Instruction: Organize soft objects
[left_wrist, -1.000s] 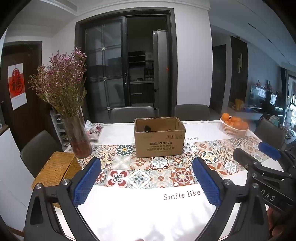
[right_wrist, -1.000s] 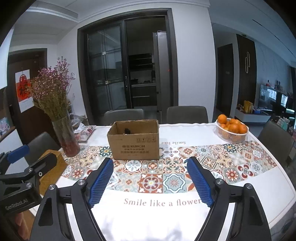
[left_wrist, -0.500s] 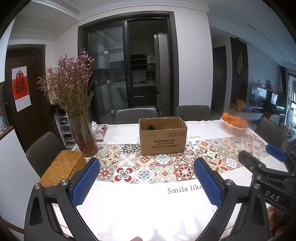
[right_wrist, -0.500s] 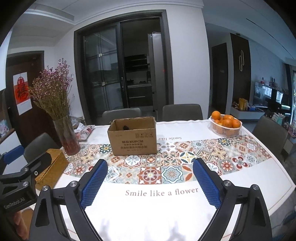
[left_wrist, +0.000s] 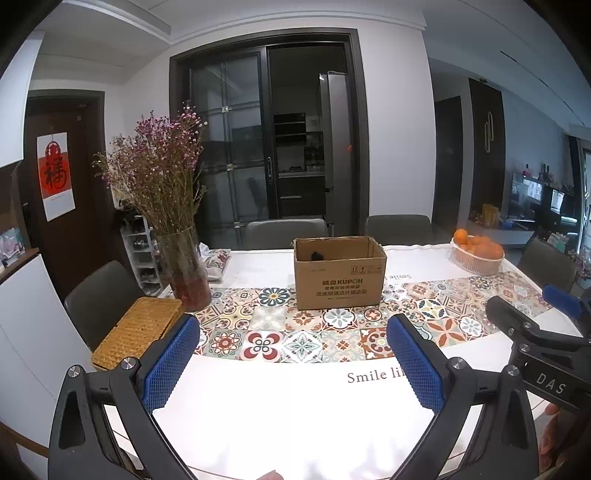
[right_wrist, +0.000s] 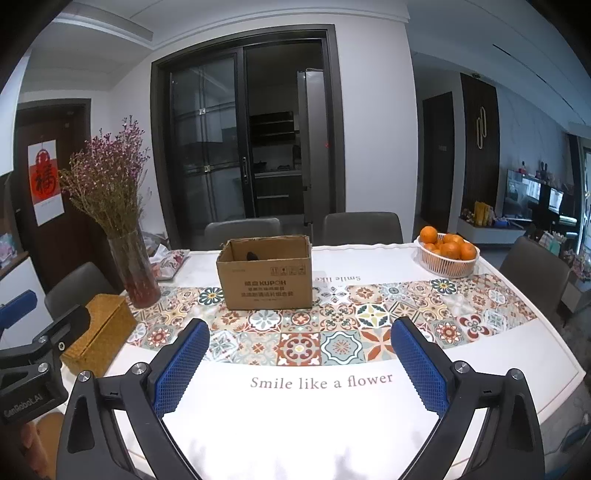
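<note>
Hovering above the near edge of the counter (right_wrist: 295, 424), the right hand-held gripper (right_wrist: 301, 363) had its blue-padded jaws opening wide, with nothing between them but the white cloth and its printed words. The left hand-held gripper (left_wrist: 293, 356) hung beside it, its jaws likewise spread far apart and empty; each gripper showed at the edge of the other's view.

Farther back, on the patterned tile runner (right_wrist: 332, 332), stood an open cardboard box (right_wrist: 266, 284), well apart from both grippers. Inside it a small dark thing (right_wrist: 253, 256) lay against the back wall; what it was could not be told. No other soft object was visible on the cloth.

To the left of the box stood a glass vase (right_wrist: 135, 273) of dried purple flowers, and nearer the corner a woven wicker box (right_wrist: 99, 336). At the far right sat a white basket of oranges (right_wrist: 448, 254). Grey chairs (right_wrist: 362, 227) lined the far side.
</note>
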